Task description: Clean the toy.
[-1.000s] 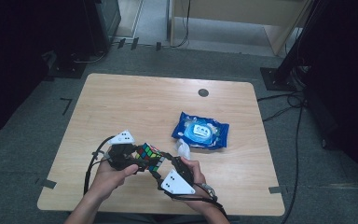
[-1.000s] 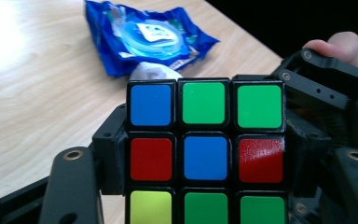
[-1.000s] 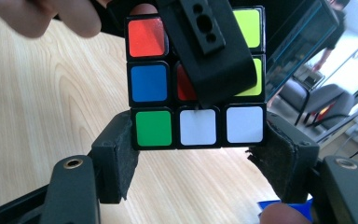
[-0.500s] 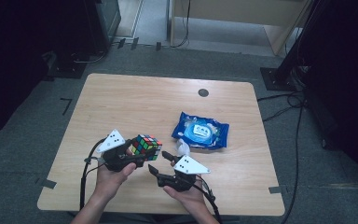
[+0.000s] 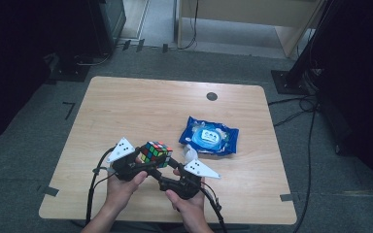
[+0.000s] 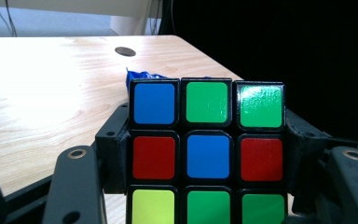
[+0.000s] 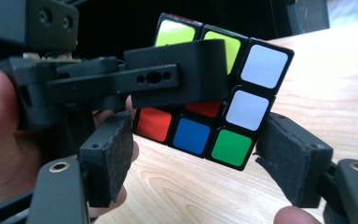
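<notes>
1. Cube (image 5: 156, 152) — a scrambled colour puzzle cube, held above the near part of the wooden table (image 5: 141, 111), between the two hands at the front edge. It does not rest on the tabletop.
2. Left gripper (image 5: 143, 162) — clenched on the cube. In the left gripper view the cube (image 6: 207, 149) sits squarely between the two black jaws, one pad pressed on each side face; facing the camera are a blue, green, green top row, a red, blue, red middle row and a yellow-green, green, green bottom row.
3. Right gripper (image 5: 171, 166) — jaws spread, grasping nothing. In the right gripper view its pads (image 7: 292, 161) stand on either side of the cube's lower corner (image 7: 214, 93) with a visible gap on both sides. The cube appears tilted here, white stickers on the right face, and the left gripper's jaw lies across its upper face.
4. Left hand (image 5: 121, 187) and right hand (image 5: 187, 206) come in from the bottom edge of the high view, close together.
5. Blue wipes pack (image 5: 209, 138) — lying flat on the table, beyond and to the right of the cube, near but apart from it.
6. Crumpled white piece (image 5: 190, 154) — just beside the pack's near-left corner; what it is cannot be made out.
</notes>
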`<state>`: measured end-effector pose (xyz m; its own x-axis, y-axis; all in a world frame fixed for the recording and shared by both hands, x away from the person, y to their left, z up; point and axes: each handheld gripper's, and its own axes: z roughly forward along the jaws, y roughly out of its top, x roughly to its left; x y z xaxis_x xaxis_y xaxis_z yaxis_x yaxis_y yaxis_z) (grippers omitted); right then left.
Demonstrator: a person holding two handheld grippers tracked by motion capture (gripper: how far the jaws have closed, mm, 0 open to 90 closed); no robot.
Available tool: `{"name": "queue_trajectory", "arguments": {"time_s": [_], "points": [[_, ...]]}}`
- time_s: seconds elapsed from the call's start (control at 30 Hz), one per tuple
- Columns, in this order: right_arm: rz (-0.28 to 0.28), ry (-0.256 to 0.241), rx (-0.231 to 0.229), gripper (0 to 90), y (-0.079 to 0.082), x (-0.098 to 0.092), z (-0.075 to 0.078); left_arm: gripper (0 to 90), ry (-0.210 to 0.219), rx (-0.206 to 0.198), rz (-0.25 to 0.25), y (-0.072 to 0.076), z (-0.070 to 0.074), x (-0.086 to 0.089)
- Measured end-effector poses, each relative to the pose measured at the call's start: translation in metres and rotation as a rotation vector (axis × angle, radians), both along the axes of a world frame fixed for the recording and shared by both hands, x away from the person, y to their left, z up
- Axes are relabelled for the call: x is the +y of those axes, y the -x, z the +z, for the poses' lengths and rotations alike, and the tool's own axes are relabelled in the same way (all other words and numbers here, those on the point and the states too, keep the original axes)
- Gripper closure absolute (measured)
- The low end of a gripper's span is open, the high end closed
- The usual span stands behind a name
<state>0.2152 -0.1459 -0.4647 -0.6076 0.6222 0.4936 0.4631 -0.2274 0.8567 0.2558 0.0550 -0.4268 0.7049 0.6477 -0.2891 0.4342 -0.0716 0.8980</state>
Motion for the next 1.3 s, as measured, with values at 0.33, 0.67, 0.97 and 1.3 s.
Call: {"name": "queue_trajectory", "arguments": {"time_s": [0.33,0.67,0.97,1.3], "points": [[0.003,0.100,-0.036,32.9,-0.002,0.000,-0.005,33.0,-0.008,0.044,-0.042,-0.005,-0.001,0.001],[-0.015,0.410,-0.368,33.4,0.009,0.002,0.001,32.9,-0.047,0.009,-0.090,-0.001,0.002,-0.001],[0.099,0.472,-0.328,29.5,-0.005,-0.027,-0.002,34.1,-0.046,-0.031,-0.044,-0.004,0.005,0.015],[-0.116,0.655,0.021,55.5,-0.056,-0.072,-0.047,34.1,-0.102,-0.028,-0.061,-0.011,-0.008,0.022]]}}
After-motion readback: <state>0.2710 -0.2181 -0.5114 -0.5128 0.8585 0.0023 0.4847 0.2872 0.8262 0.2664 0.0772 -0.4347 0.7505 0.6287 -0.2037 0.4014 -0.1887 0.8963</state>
